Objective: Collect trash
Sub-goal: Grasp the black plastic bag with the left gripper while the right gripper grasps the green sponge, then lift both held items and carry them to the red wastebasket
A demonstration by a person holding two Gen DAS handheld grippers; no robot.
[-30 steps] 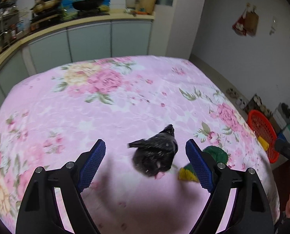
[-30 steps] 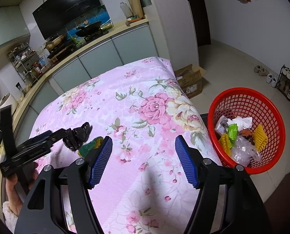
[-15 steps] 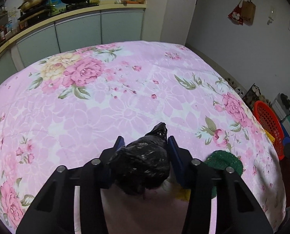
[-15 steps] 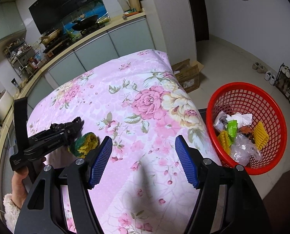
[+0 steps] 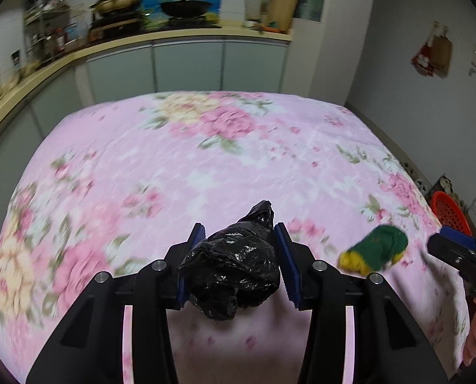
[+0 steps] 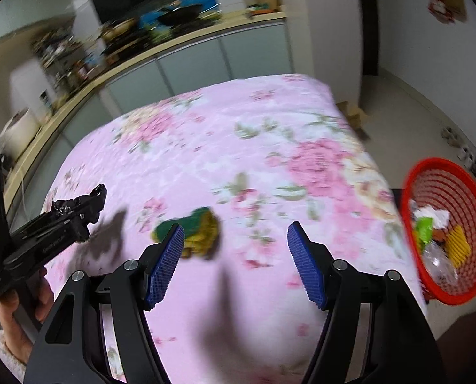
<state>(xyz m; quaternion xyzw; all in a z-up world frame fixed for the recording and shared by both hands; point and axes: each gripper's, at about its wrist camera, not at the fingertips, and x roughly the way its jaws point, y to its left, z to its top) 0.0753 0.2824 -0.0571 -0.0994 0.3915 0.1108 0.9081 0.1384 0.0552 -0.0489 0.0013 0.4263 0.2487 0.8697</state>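
Observation:
A crumpled black plastic bag (image 5: 234, 265) is clamped between the blue pads of my left gripper (image 5: 238, 227), held just above the pink flowered tablecloth (image 5: 206, 160). From the right wrist view the same left gripper (image 6: 90, 208) sits at the far left with the bag (image 6: 78, 203) poking out of it. A green and yellow wad (image 6: 202, 233) lies on the cloth just beyond the left finger of my right gripper (image 6: 236, 233), whose jaws are opening with nothing between them. The wad (image 5: 377, 251) also lies right of the bag, near the right gripper (image 5: 455, 246).
A red mesh basket (image 6: 436, 161) holding several pieces of trash stands on the floor off the table's right edge. A cardboard box (image 6: 354, 112) sits on the floor beyond the far corner. Kitchen counter and cabinets (image 5: 186, 60) run behind the table. A hand (image 6: 17, 307) holds the left gripper.
My left gripper closed on the black bag and has drawn it back from the wad. My right gripper swung left, away from the basket, so the wad now lies just ahead of it.

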